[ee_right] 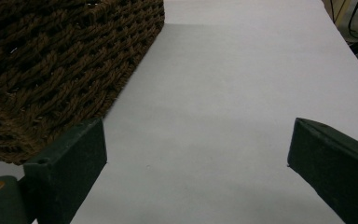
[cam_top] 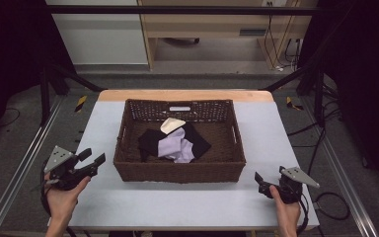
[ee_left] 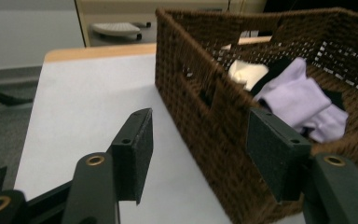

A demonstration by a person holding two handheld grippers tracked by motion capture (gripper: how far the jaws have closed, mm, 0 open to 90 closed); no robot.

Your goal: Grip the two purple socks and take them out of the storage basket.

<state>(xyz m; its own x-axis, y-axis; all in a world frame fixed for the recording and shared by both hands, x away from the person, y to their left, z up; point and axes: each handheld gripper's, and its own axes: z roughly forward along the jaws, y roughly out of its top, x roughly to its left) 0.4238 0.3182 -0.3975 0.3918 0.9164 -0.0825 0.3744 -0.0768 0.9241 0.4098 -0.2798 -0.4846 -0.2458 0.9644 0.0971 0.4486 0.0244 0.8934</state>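
Observation:
A brown wicker basket (cam_top: 177,173) stands in the middle of the pale table (cam_top: 276,133). Inside lie a lilac cloth (cam_top: 176,146) on a black cloth (cam_top: 150,140), and a cream cloth (cam_top: 171,125) behind them. My left gripper (cam_top: 93,156) hovers open just left of the basket's front left corner, with nothing between its fingers. In the left gripper view the gripper (ee_left: 199,122) faces the basket wall (ee_left: 205,84), with the lilac cloth (ee_left: 298,100) and cream cloth (ee_left: 247,72) beyond. My right gripper (cam_top: 270,174) is open and holds nothing, right of the basket's front right corner (ee_right: 51,60).
The table's far edge is a wooden strip (cam_top: 187,95). Black frame bars (cam_top: 177,10) and cables (cam_top: 325,202) surround the table. Bare tabletop (ee_right: 242,84) stretches ahead of the right gripper (ee_right: 198,128) beside the basket.

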